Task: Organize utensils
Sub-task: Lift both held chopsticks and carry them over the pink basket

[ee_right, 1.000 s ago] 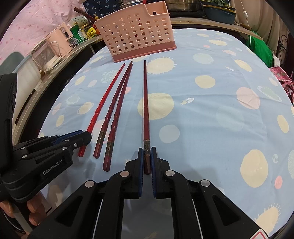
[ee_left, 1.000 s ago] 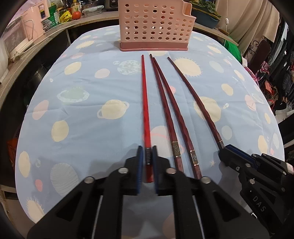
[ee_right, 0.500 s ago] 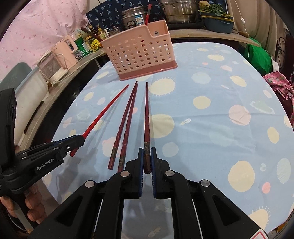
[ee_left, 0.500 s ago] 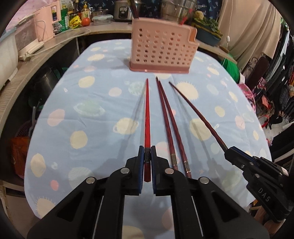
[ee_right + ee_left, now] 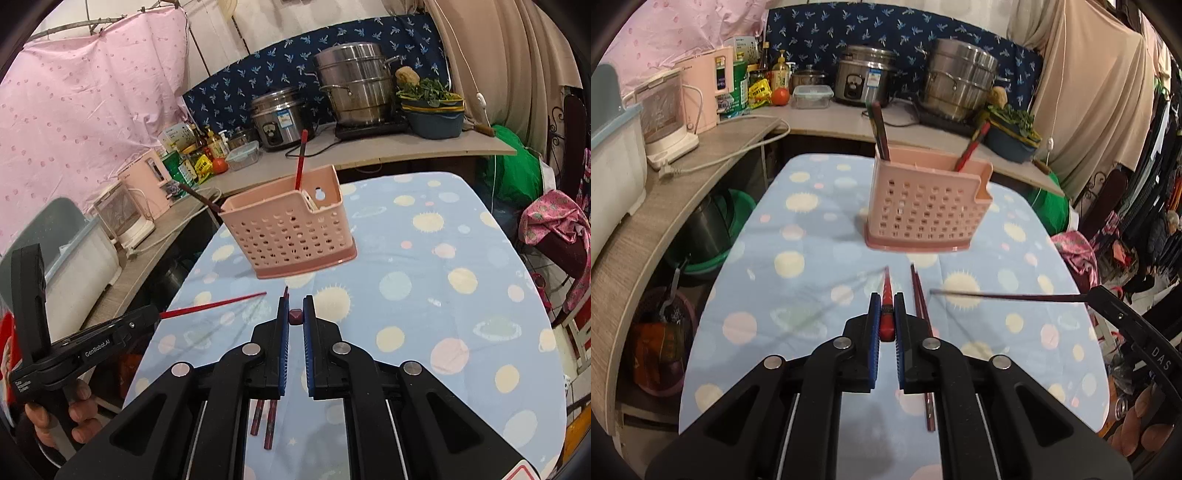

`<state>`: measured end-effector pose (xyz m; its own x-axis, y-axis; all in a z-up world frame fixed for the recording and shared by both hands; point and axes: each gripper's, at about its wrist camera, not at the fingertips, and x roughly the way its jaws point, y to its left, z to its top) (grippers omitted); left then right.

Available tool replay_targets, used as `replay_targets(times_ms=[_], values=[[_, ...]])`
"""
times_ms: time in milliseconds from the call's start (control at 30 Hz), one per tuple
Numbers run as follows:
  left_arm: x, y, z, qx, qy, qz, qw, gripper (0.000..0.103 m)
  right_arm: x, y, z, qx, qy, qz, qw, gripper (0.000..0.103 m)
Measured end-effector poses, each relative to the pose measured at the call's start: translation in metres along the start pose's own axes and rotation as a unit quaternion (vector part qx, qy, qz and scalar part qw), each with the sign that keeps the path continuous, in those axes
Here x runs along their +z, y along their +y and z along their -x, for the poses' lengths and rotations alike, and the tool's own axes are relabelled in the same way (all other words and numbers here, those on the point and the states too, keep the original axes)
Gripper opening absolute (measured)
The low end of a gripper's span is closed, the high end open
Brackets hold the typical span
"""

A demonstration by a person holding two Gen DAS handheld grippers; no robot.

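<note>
Fingers on both sides are pinching a chopstick each, and both sticks, which lay flat on the tabletop [image 5: 820,236] a second ago, are now lifted off it: this is the change that matters. Largest first, the tabletop with its blue spotted cloth fills the middle of both views, and the pink basket [image 5: 925,208] stands on it above centre, two sticks already upright inside. The left gripper [image 5: 885,325] at lower centre of its own view clamps the red chopstick [image 5: 886,291] near its thick end, tip aimed up the frame toward the basket; in the right view this stick runs from the left edge toward the centre, clear of the cloth. The right gripper [image 5: 294,319] holds the dark chopstick [image 5: 1004,295], seen end-on in its own view and as a thin line from the right edge in the left view. Two more chopsticks [image 5: 923,332] remain lying on the cloth, just right of the left fingers, below the basket. My judgement: the pickup is done for this pair, and next comes carrying both to the basket and tipping them in, with the last pair left for another trip.
</note>
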<state>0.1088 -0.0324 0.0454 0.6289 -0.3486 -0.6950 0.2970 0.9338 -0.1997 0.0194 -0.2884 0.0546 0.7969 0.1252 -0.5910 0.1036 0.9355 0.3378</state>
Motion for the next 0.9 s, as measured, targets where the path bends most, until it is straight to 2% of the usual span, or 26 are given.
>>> replay_targets(times_ms=[333, 500, 767, 900], values=[[0.058, -0.005, 0.005, 0.001, -0.043, -0.005, 0.9991, 0.007, 0.05, 0.001, -0.005, 0.004, -0.036, 0.001, 0.999, 0.007], [0.086, -0.013, 0.013, -0.011, -0.063, -0.009, 0.9979, 0.007, 0.073, -0.003, -0.004, 0.006, -0.054, -0.004, 0.998, 0.007], [0.139, -0.032, 0.034, -0.029, -0.12, -0.019, 0.9921, 0.007, 0.126, -0.006, 0.006, 0.028, -0.105, -0.024, 0.994, 0.007], [0.169, -0.039, 0.038, -0.026, -0.146, -0.02, 0.9887, 0.007, 0.157, -0.003, 0.008, 0.03, -0.133, -0.024, 0.99, 0.007]])
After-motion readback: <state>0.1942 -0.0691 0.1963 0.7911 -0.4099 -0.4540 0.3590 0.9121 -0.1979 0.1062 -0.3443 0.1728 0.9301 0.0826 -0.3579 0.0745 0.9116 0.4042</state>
